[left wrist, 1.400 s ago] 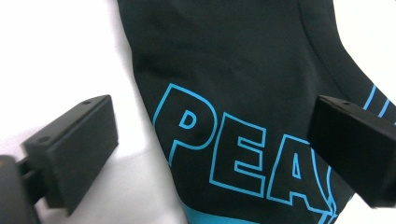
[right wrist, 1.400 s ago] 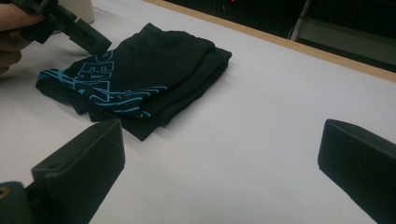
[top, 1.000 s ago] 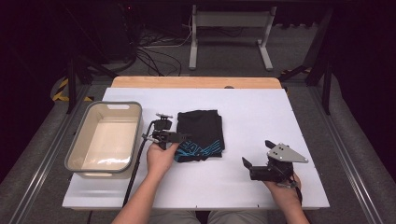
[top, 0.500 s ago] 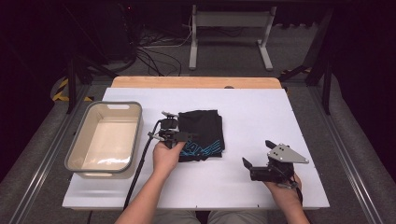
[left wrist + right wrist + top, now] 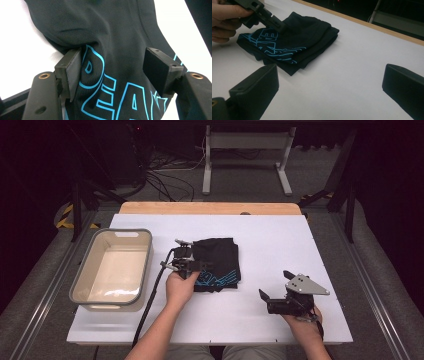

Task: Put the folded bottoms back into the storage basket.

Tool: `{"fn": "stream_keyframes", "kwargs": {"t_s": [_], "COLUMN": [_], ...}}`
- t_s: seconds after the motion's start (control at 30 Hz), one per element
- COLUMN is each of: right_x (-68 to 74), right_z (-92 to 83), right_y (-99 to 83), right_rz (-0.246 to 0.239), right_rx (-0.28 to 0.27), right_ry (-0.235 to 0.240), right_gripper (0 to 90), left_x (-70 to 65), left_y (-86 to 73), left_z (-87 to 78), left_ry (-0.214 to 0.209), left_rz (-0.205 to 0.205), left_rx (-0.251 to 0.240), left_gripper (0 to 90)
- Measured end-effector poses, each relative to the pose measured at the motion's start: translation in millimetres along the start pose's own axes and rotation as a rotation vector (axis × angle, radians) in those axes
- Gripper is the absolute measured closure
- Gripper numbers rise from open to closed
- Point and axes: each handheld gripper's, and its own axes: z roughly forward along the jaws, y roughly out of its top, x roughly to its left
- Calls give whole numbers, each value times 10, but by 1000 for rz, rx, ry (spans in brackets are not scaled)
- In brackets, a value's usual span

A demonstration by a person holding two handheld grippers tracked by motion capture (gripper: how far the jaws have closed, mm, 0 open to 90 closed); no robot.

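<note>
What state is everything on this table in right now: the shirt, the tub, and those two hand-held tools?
Black T-shirt: folded, lying flat on the table, blue print facing up.
Tub: upright, empty, left of the shirt.
Left tool: on the shirt, jaws just been closing, cloth bunched between them, not yet pinched from both sides.
Right tool: open, holding nothing, apart from the shirt.
Table: covered in white.

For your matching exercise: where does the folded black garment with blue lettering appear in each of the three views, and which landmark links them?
High view: folded black garment lies mid-table, right of the tray.
Left gripper view: it spans the frame, bunched between the closing jaws.
Right gripper view: upper left, under the left gripper.
Shared landmark: the blue lettering.
</note>
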Motion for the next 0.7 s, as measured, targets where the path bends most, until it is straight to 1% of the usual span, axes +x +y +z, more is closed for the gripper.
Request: {"fn": "stream_keyframes", "kwargs": {"t_s": [0.17, 0.2, 0.23, 0.3, 0.33, 0.4, 0.43, 0.6, 0.63, 0.67, 0.7], "right_x": [12, 13, 12, 11, 9, 8, 6, 7, 9, 9, 11], "right_z": [8, 9, 9, 9, 9, 9, 7, 8, 8, 8, 9], "right_y": [1, 1, 1, 1, 0, -1, -2, -3, -4, -4, -3], "right_rz": [-3, -3, -3, -3, -4, -4, -2, -4, -4, -5, -5], "right_rx": [3, 3, 2, 2, 4, 4, 4, 4, 5, 5, 5], "right_ry": [3, 3, 3, 3, 2, 1, 3, 1, 3, 2, 3], "right_gripper": [15, 15, 16, 15, 15, 16, 16, 16, 16, 16, 16], "left_x": [-40, -40, -51, -69, -92, -100, -114, -106, -109, -114, -120], "left_y": [3, 3, 6, 12, 15, 15, 16, 18, 19, 20, 18], "left_z": [11, 11, 14, 29, 41, 48, 53, 49, 51, 51, 53], "left_ry": [32, 32, 40, 42, 55, 61, 76, 81, 83, 94, 120], "left_rz": [24, 24, 33, 44, 54, 60, 68, 66, 60, 54, 53], "left_rx": [9, 9, 14, 21, 26, 25, 28, 29, 26, 26, 21], "left_gripper": [370, 376, 388, 399, 418, 434, 443, 482, 482, 490, 544]}}
